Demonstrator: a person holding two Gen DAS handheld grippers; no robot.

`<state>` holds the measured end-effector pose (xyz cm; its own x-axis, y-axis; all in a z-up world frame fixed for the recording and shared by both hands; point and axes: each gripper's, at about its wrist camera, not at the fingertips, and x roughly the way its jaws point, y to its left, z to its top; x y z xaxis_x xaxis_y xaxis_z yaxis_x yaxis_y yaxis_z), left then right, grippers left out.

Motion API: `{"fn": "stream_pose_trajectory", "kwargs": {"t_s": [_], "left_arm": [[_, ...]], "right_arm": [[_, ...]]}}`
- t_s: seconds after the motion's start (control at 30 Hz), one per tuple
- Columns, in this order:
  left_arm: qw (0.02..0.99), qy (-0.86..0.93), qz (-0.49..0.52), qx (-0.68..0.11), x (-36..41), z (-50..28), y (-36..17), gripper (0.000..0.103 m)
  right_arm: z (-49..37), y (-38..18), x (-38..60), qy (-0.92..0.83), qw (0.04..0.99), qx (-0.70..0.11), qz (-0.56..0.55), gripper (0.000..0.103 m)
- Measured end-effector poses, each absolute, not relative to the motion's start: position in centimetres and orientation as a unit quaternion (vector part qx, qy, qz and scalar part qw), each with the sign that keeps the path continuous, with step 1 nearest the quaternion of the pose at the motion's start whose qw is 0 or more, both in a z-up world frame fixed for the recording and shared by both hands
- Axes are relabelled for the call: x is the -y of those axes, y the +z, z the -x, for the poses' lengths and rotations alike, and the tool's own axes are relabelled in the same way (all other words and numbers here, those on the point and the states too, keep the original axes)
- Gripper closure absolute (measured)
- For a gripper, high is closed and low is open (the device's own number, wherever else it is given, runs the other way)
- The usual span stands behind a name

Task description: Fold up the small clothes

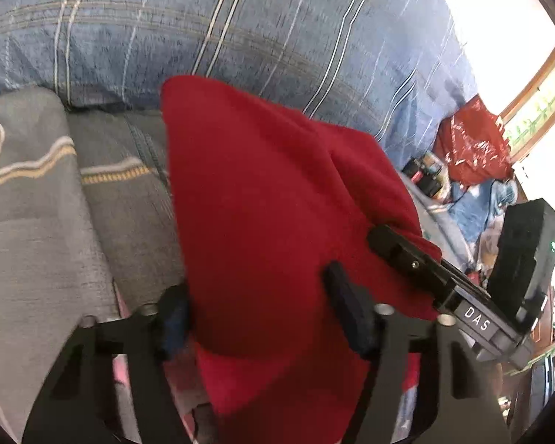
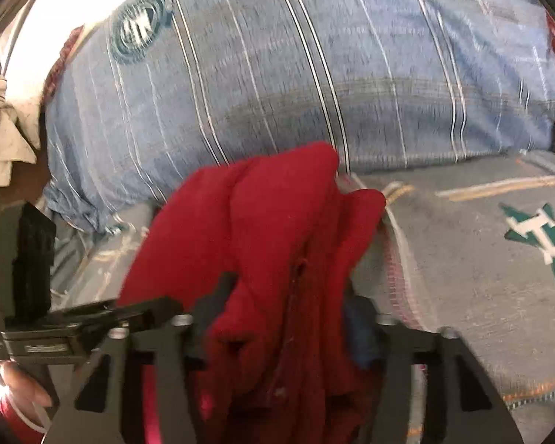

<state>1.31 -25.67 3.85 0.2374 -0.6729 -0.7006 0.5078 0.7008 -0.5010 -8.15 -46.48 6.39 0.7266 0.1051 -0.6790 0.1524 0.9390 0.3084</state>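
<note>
A big blue striped pillow [image 1: 240, 37] fills the far side of the bed, running across from ten o'clock to two o'clock in both wrist views; in the right wrist view it carries a round dark-green emblem [image 2: 140, 29] at about eleven o'clock. In front of it lies a grey bedsheet [image 1: 37, 203] with tan stripes, which in the right view shows a green and white star-shaped print [image 2: 536, 236] at three o'clock.

The red garment [image 1: 270, 203] is the thing being folded. It sits dead centre in both views, bunched and lifted off the sheet, rising to a soft peak toward twelve o'clock and hanging down to six.

The left gripper [image 1: 259, 318] has the red cloth between its two fingers, which stand partly apart with the fabric filling the gap; the pads look to be pressing into it on both sides. The right gripper [image 2: 288, 318] is likewise closed on a thick gathered fold of the same garment, cloth bulging up between the fingers. Each gripper shows in the other's view, coming in from the side at about four o'clock and eight o'clock.

A crumpled red plastic bag [image 1: 473, 148] lies at two o'clock in the left view, beside a heap of small clutter too blurred to name. A pale cloth [image 2: 3, 137] hangs at nine o'clock in the right view.
</note>
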Motion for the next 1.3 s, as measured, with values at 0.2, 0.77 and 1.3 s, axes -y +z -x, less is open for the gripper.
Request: {"fn": "stream_pose_trajectory", "kwargs": {"t_s": [0.2, 0.77, 1.3], "left_arm": [[0.792, -0.396, 0.057, -0.461, 24.6, 1.1, 8.4, 0.050], [0.828, -0.306, -0.026, -0.470, 16.6, 11.1, 4.8, 0.034], [0.892, -0.221, -0.063, -0.390, 15.5, 13.3, 6.9, 0.024]], "right_arm": [[10.0, 9.8, 43.0, -0.013, 0.935, -0.334, -0.119, 0.057], [17.6, 7.0, 38.2, 0.008, 0.886, -0.439, -0.146, 0.043], [17.9, 6.5, 33.0, 0.016, 0.886, -0.459, -0.061, 0.056]]}}
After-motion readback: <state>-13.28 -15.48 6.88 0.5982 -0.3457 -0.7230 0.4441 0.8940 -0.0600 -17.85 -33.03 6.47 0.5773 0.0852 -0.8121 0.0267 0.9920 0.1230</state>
